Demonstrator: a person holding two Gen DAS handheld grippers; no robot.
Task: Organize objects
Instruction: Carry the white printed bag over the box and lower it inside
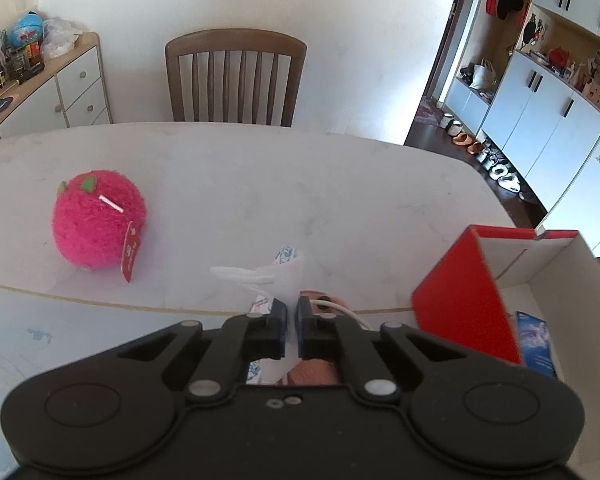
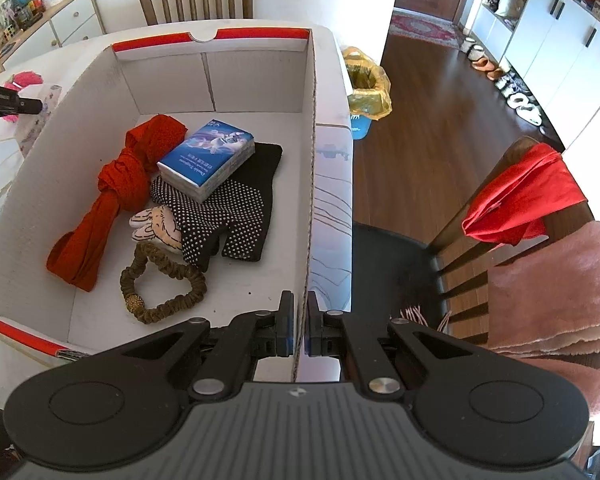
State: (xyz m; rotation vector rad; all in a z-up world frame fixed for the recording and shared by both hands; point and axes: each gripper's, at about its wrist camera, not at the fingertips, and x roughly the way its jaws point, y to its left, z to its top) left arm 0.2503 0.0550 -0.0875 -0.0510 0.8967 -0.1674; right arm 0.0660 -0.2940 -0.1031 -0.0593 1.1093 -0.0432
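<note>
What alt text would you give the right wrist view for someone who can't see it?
The right tongs are shut on the near wall of an open white cardboard box with red trim. Inside lie a knotted red cloth, a blue tissue pack, black dotted gloves and an olive scrunchie.

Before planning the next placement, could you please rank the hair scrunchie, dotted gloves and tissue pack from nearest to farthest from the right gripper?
1. hair scrunchie, box floor just ahead of the right gripper.
2. dotted gloves, mid-box.
3. tissue pack, atop the gloves, farther back.
</note>
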